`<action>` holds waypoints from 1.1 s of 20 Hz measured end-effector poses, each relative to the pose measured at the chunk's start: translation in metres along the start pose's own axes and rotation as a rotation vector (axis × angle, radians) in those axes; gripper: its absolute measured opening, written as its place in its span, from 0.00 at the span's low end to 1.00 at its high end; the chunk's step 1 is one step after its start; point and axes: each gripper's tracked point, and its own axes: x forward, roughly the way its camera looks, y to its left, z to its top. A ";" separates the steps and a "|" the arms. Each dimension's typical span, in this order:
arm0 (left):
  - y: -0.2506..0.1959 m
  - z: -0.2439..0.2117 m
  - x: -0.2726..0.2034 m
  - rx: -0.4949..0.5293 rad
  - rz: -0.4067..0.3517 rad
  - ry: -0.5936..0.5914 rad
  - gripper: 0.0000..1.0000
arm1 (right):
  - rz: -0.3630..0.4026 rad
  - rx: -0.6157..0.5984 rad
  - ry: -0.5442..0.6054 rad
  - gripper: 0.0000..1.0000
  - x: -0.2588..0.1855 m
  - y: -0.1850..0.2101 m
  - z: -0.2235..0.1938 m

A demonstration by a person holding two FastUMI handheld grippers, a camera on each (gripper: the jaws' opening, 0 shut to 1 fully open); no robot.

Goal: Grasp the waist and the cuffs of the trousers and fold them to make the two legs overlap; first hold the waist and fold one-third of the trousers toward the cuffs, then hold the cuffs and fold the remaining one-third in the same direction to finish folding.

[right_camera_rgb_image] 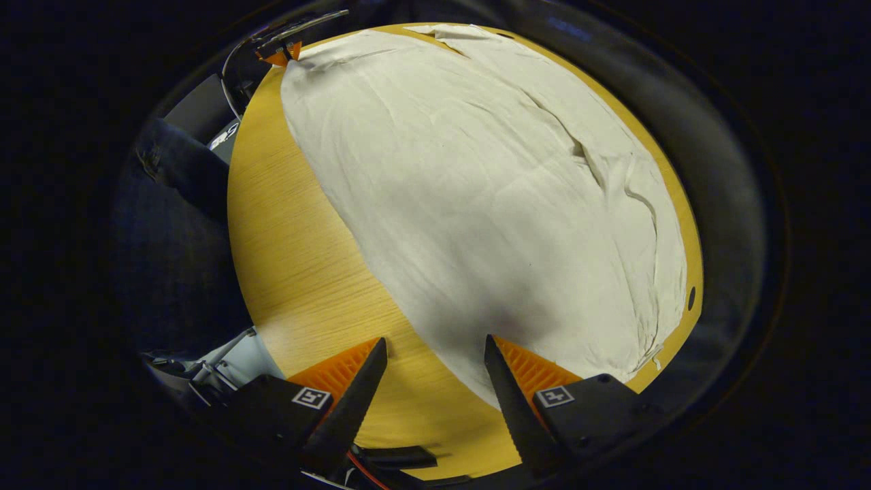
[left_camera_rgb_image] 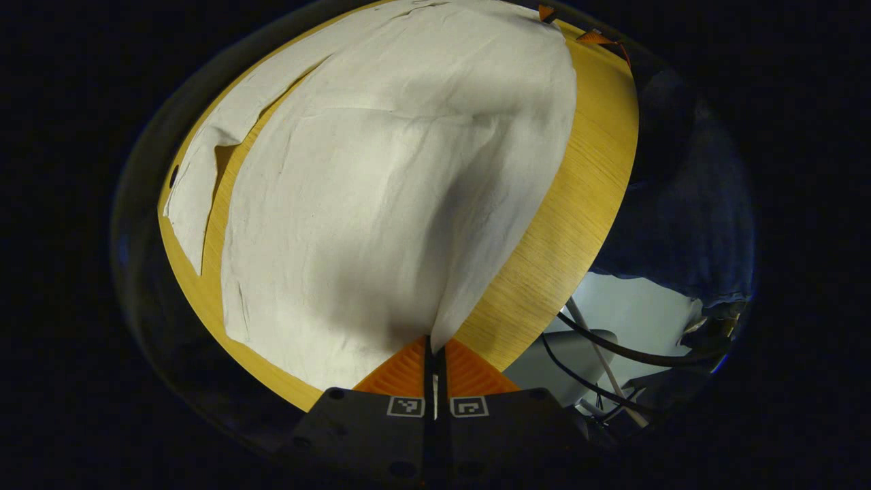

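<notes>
Trousers (left_camera_rgb_image: 381, 190) of pale cream woven cloth lie spread flat over most of a round surface (left_camera_rgb_image: 578, 224) of light wood with a fine straight grain. The fabric is matte and softly creased, with shallow wrinkles running across it. In the left gripper view one leg lies on top, and a narrower strip of the other leg shows along its far edge, with a thin sliver of wood between them. The left tongs (left_camera_rgb_image: 434, 350) are pressed together at the near corner of the cloth, their two ribbed wedge-shaped fingers nipping the fabric's edge so that it rises slightly to a point between them. In the right gripper view the trousers (right_camera_rgb_image: 490, 197) reach from the far rim almost to the near rim. The right tongs (right_camera_rgb_image: 435, 354) stand wide apart just above the surface (right_camera_rgb_image: 299, 265): one ribbed finger sits over bare wood, the other over the near edge of the cloth, and neither grips anything. At the far corner of the cloth the other tongs appear small, closed on the fabric there. One pair of trousers, two tongs.
</notes>
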 end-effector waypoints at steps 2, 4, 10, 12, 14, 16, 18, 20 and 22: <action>0.000 0.000 0.000 0.001 0.000 0.001 0.00 | 0.034 0.013 0.028 0.96 0.004 0.001 0.000; 0.000 0.000 0.001 -0.004 -0.004 0.000 0.00 | 0.057 0.028 0.050 0.91 0.005 0.002 0.000; 0.000 0.001 0.001 0.007 -0.023 -0.002 0.00 | 0.052 0.025 0.119 0.87 0.006 0.002 0.000; 0.000 0.001 0.001 0.004 -0.034 0.000 0.00 | 0.052 0.015 0.138 0.78 0.004 0.003 0.000; 0.000 0.002 0.000 0.006 -0.042 0.004 0.00 | 0.050 -0.005 0.150 0.68 0.004 0.002 0.002; 0.000 0.003 0.001 0.012 -0.046 0.006 0.00 | 0.045 -0.029 0.159 0.51 0.003 0.004 0.004; 0.000 0.003 0.000 0.024 -0.044 0.002 0.00 | 0.038 -0.053 0.167 0.39 0.003 0.005 0.005; 0.000 0.004 0.000 0.044 -0.034 -0.014 0.00 | 0.019 -0.077 0.169 0.27 0.002 0.006 0.009; -0.001 0.004 -0.001 0.044 -0.021 -0.034 0.00 | 0.002 -0.083 0.173 0.14 0.002 0.004 0.011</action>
